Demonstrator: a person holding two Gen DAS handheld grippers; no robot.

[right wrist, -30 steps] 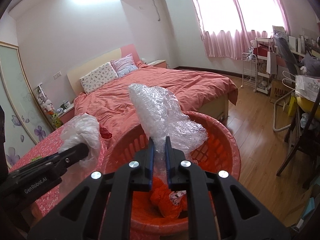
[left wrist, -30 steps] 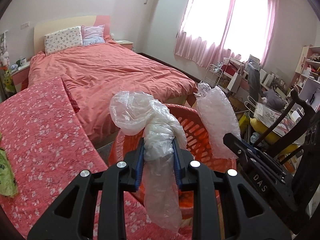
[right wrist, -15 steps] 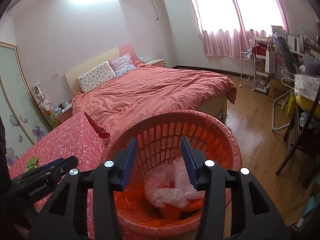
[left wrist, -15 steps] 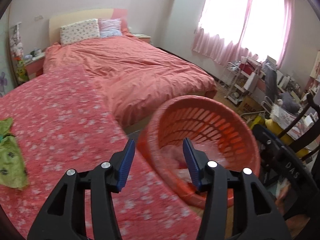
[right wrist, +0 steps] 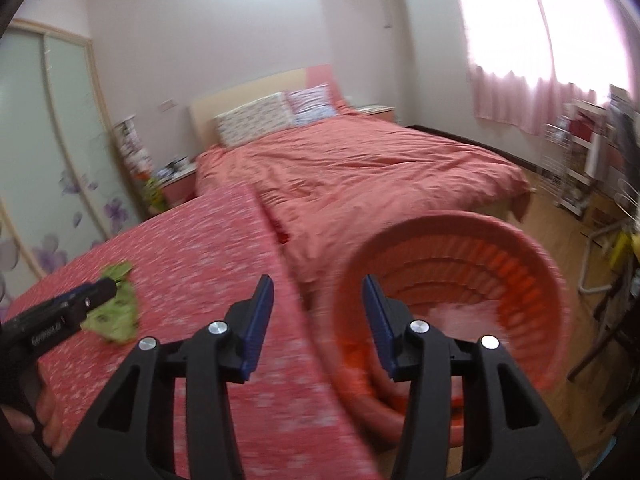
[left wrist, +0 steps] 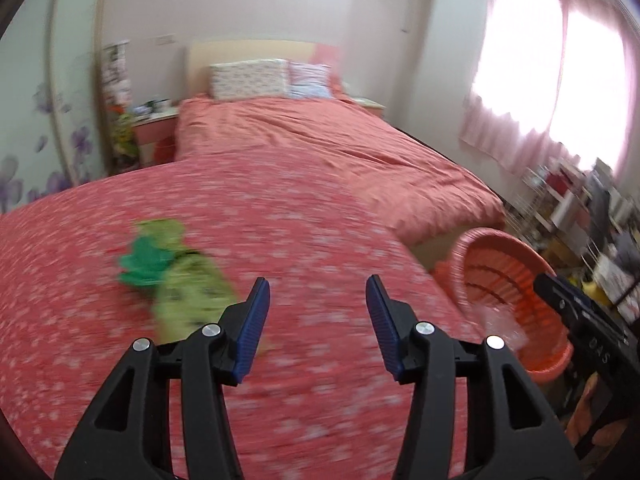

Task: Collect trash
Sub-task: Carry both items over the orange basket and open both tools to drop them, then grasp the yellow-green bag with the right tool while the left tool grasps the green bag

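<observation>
I have both claws, left claw (left wrist: 316,320) and right claw (right wrist: 318,322), released and empty, so I judge the next step is reaching the green wrapper (left wrist: 180,280) lying toward the tabletop's (left wrist: 280,220) left edge, well apart from the orange basket (right wrist: 460,280) off its right edge

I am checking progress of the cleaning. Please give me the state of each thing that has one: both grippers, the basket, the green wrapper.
Left gripper: open, empty.
Right gripper: open, empty.
Orange basket: on the floor beside the table, plastic trash inside.
Green wrapper: lying on the red tablecloth, not yet picked up.
</observation>
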